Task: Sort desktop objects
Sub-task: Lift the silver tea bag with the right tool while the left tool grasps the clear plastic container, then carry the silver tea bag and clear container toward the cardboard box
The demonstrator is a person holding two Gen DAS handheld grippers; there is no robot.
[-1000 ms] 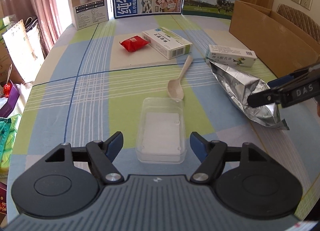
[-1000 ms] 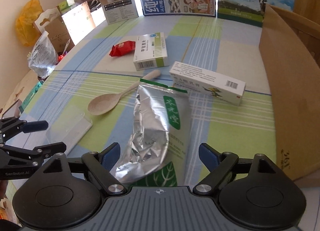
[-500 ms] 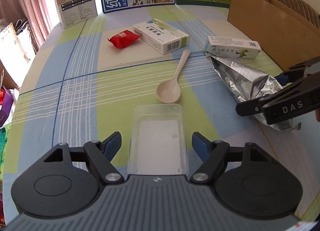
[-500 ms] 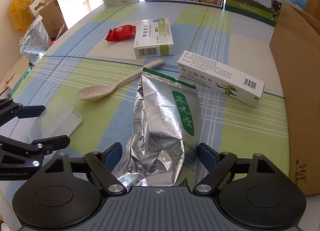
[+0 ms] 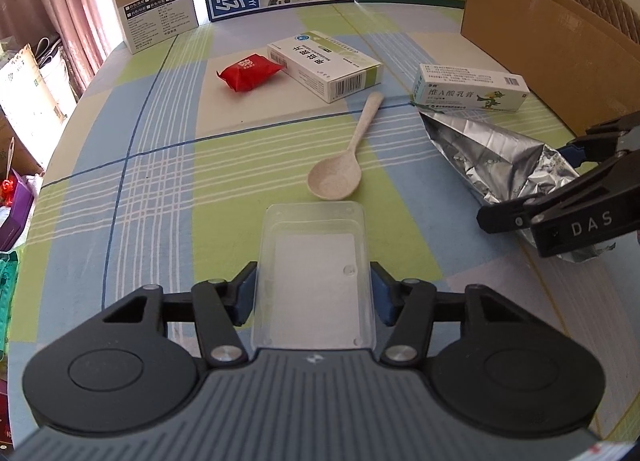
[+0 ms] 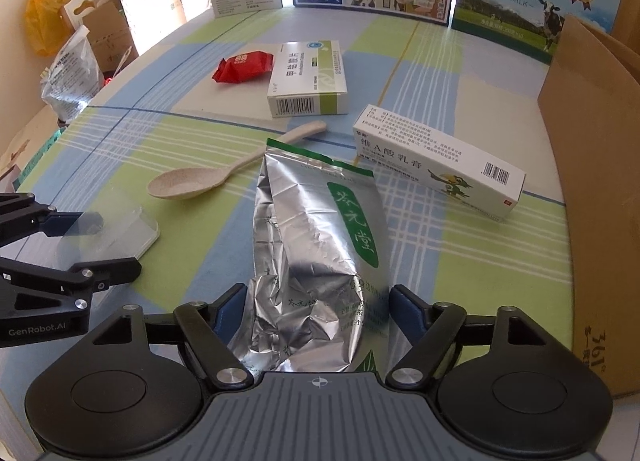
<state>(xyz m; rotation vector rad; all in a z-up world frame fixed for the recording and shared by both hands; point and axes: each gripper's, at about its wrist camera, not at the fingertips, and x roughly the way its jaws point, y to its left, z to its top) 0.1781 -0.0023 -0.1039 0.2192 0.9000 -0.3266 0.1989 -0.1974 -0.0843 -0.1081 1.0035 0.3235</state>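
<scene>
Clear plastic tray (image 5: 314,273): shallow, rectangular, rounded corners, transparent with a white patch showing through its base. It lies flat on the worktop (image 5: 152,189), which carries a blue, green and white checked cloth. The left tool (image 5: 313,295) straddles the tray's near end; its blue pads (image 5: 244,295) sit against both long walls, and the jaws are closing on it.

Foil pouch (image 6: 320,249): crinkled silver, green strip at the sealed top, green label with white characters. It lies flat, just right of the beige spoon (image 6: 224,177), whose handle end passes behind the pouch's top corner. The right tool (image 6: 318,307) brackets the pouch's near end. Its left pad touches the crumpled foil; the right pad stands just clear, and the jaws are easing apart, so no grip is made.

Also on the worktop: a red snack packet (image 5: 250,71) touching a green-and-white medicine box (image 5: 326,65); a long ointment box (image 6: 438,169) beyond the pouch; a cardboard carton (image 6: 596,197) at the right edge.

Change from a second ago: the left tool's jaws stood wide of the tray and short of it; they now enclose its sides. The right tool has come lower over the pouch. Tray, pouch, spoon and boxes keep their places.
</scene>
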